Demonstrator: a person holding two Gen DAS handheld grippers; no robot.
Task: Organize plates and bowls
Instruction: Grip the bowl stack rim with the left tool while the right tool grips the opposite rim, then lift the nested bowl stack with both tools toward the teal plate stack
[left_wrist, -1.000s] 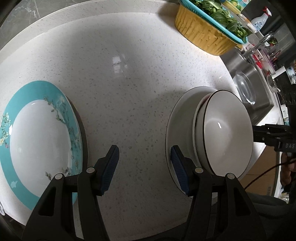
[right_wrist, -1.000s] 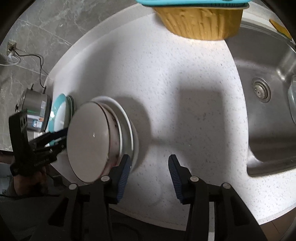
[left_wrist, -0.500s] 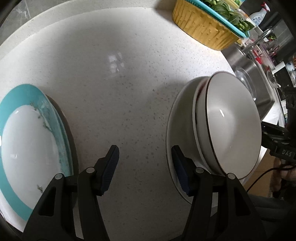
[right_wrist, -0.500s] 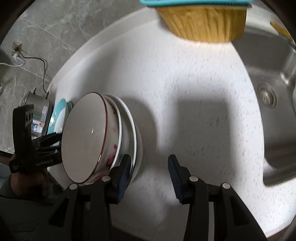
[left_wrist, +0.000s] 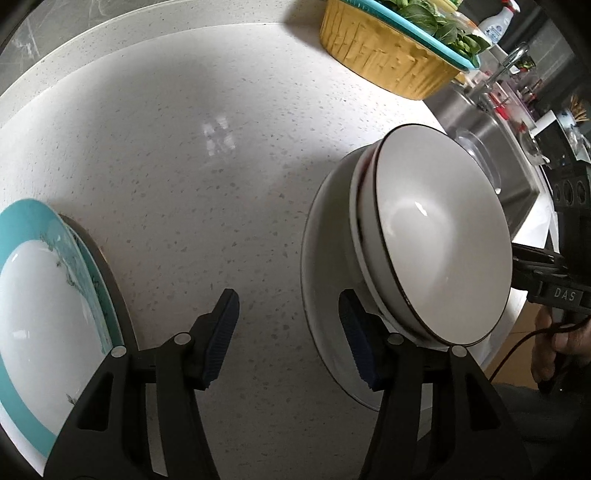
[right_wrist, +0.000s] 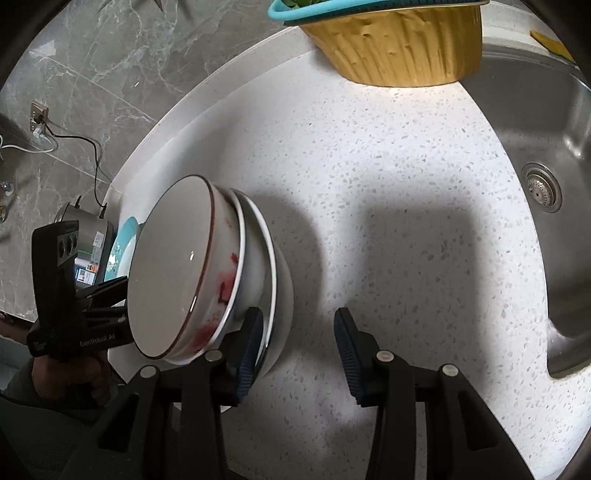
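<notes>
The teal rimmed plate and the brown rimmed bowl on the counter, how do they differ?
The teal-rimmed plate is shallow, with a broad teal border and a floral print; the brown-rimmed bowl is deep, plain white inside with only a thin dark line at its rim. The plate lies alone on the counter, while the bowl tops a stack, nested in another bowl on a white plate. Both are round, glossy and empty.

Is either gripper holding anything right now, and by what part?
Nothing is held. The left gripper and right gripper are closing over bare counter; the bowl stack sits outside both pairs of jaws.
</notes>
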